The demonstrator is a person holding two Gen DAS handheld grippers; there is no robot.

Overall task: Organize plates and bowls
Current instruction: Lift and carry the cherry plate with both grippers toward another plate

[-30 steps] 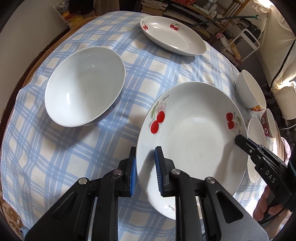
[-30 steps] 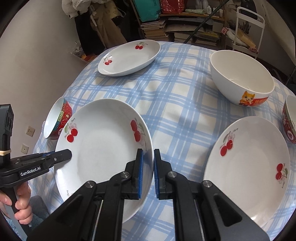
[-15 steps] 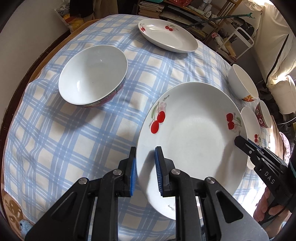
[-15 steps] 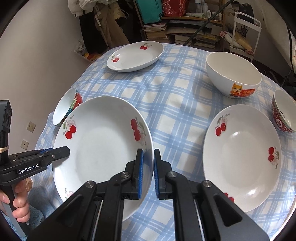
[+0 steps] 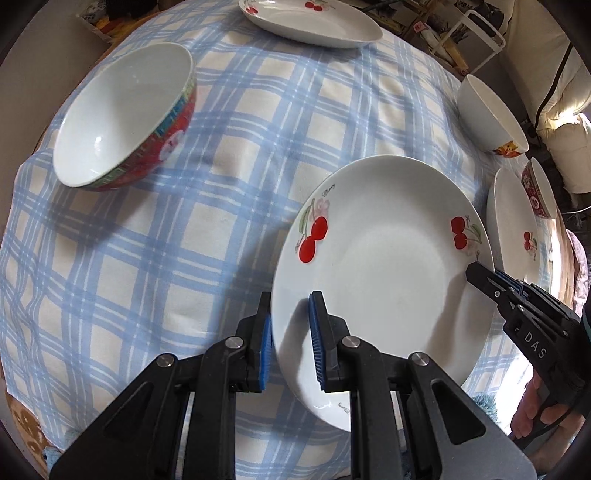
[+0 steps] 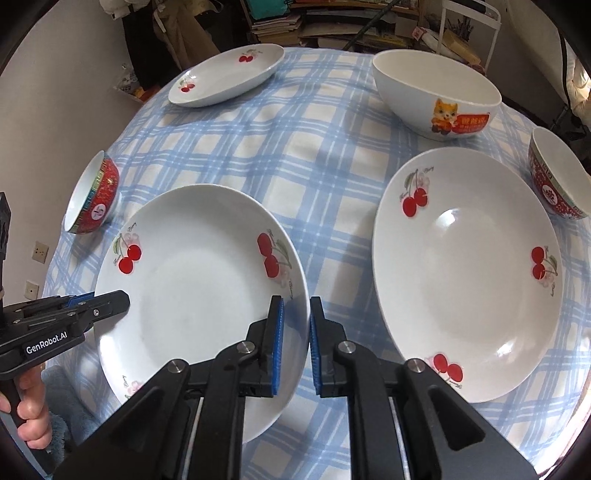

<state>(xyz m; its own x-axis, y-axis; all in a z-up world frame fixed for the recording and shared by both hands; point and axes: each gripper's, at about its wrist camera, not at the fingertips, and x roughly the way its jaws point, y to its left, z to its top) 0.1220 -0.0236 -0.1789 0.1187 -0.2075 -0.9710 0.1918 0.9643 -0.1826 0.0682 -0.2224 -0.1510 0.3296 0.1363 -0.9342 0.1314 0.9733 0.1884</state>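
Jaws of the left gripper (image 5: 290, 341) clamped on the near left rim of a cherry plate (image 5: 384, 273), one blue pad over the rim, the other under it. Jaws of the right gripper (image 6: 294, 345) pinching the opposite rim of that same cherry plate (image 6: 195, 295), pads close together with the edge between them. Plate held between both, tilted a little; whether clear of the checked tablecloth (image 6: 314, 177) or touching it, cannot tell.

Seen ahead and to the right of the right jaws: a second cherry plate (image 6: 469, 277) lying flat on the tabletop, near but apart from the held one. Beyond it, a white bowl with a cat picture (image 6: 436, 96); at the far right edge, a small red bowl (image 6: 554, 177) just beside the second plate. Ahead and to the left of the right jaws, a red patterned bowl (image 6: 94, 194) standing on the cloth, just beyond the held plate's far rim. Far ahead, a third cherry plate (image 6: 227, 74) near the cloth's back edge.

From the left wrist, red patterned bowl (image 5: 125, 114) well ahead and left of the jaws, third cherry plate (image 5: 310, 18) at the far end.
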